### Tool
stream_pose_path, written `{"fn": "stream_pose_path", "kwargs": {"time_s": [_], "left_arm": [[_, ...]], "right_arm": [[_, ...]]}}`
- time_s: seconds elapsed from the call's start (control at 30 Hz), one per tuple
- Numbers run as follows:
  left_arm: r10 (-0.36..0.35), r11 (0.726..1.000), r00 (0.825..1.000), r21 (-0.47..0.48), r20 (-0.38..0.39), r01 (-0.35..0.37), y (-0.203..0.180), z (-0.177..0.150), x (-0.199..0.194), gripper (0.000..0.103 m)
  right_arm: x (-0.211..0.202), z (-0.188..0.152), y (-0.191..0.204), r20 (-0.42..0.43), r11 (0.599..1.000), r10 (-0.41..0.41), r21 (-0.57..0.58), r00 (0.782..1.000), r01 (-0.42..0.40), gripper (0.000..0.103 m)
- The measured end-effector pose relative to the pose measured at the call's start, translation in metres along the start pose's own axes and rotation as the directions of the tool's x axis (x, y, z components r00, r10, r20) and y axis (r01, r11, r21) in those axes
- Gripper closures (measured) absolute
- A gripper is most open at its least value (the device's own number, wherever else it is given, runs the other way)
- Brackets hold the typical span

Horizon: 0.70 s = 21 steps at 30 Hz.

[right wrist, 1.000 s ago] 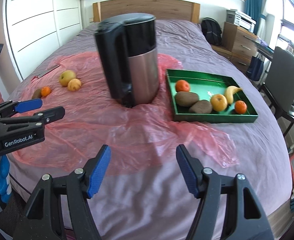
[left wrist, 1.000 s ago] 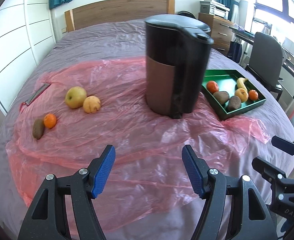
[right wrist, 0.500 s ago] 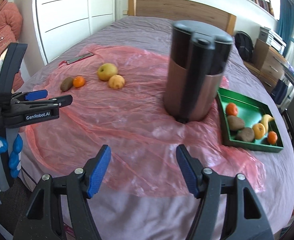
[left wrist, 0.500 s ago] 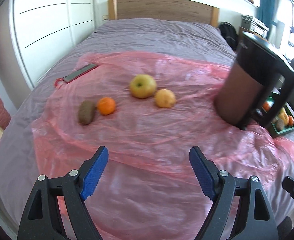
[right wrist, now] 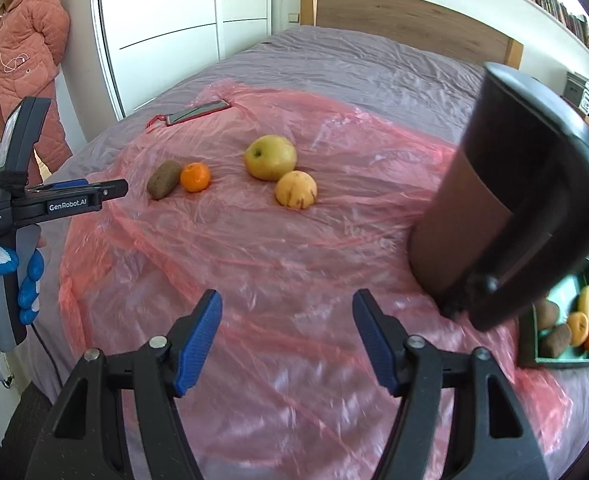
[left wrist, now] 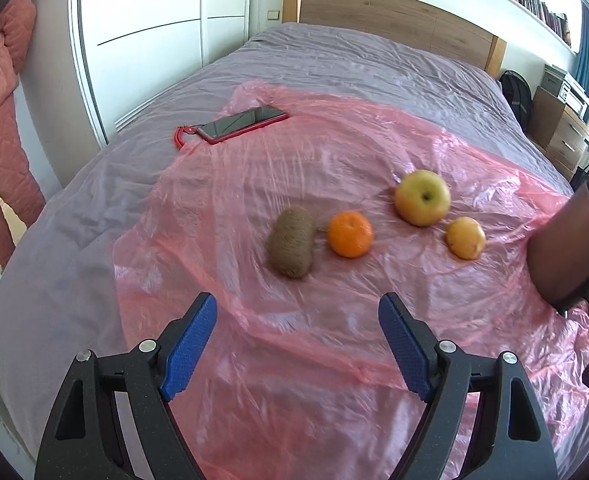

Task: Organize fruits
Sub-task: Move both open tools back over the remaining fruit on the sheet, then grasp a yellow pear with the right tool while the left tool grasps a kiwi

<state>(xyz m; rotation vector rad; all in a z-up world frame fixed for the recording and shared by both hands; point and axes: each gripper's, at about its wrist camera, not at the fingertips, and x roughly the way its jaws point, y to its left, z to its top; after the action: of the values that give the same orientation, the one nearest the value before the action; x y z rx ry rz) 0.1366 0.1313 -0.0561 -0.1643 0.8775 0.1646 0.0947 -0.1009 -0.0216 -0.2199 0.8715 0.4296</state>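
phone: (left wrist: 243,124) red case, on the far-left edge of the pink plastic sheet (left wrist: 334,340), half on the bedcover.
left gripper: (left wrist: 298,344) jaws wide, nothing between them, hovering over bare sheet just short of the kiwi.
kiwi: (left wrist: 291,241) nearest fruit to the left gripper, almost touching the orange (left wrist: 350,234) on its right.
apple: (left wrist: 422,197) beyond and right of the orange; small yellow fruit (left wrist: 465,237) just beside it.
open room: bare sheet on the near side of the fruit row, bedcover beyond the left sheet edge.
right gripper: (right wrist: 287,336) jaws wide, empty, over bare sheet.
kettle: (right wrist: 514,200) tall, black and copper, stands between the loose fruit and the green tray (right wrist: 528,344).
tray: near the bed's right edge, holds kiwis, oranges and a banana; partly hidden by the kettle.
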Motion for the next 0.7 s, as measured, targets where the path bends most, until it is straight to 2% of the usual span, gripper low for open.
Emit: {"fn": "stream_pose_path", "kwargs": {"time_s": [0.33, 0.5, 0.7], "left_arm": [[-0.026, 0.999, 0.997, 0.033, -0.067, 0.029, 0.008, 0.024, 0.065, 0.028], [-0.019, 0.998, 0.995, 0.055, -0.100, 0.025, 0.007, 0.031, 0.093, 0.035], [-0.031, 0.999, 0.991, 0.040, -0.127, 0.037, 0.013, 0.032, 0.114, 0.041]], "right_arm": [[0.080, 0.050, -0.004, -0.012, 1.000, 0.024, 0.013, 1.000, -0.024, 0.002], [0.116, 0.068, -0.010, -0.015, 0.999, 0.017, 0.028, 1.000, -0.017, 0.002], [0.153, 0.083, -0.020, -0.020, 0.999, 0.006, 0.052, 1.000, -0.005, 0.002]]}}
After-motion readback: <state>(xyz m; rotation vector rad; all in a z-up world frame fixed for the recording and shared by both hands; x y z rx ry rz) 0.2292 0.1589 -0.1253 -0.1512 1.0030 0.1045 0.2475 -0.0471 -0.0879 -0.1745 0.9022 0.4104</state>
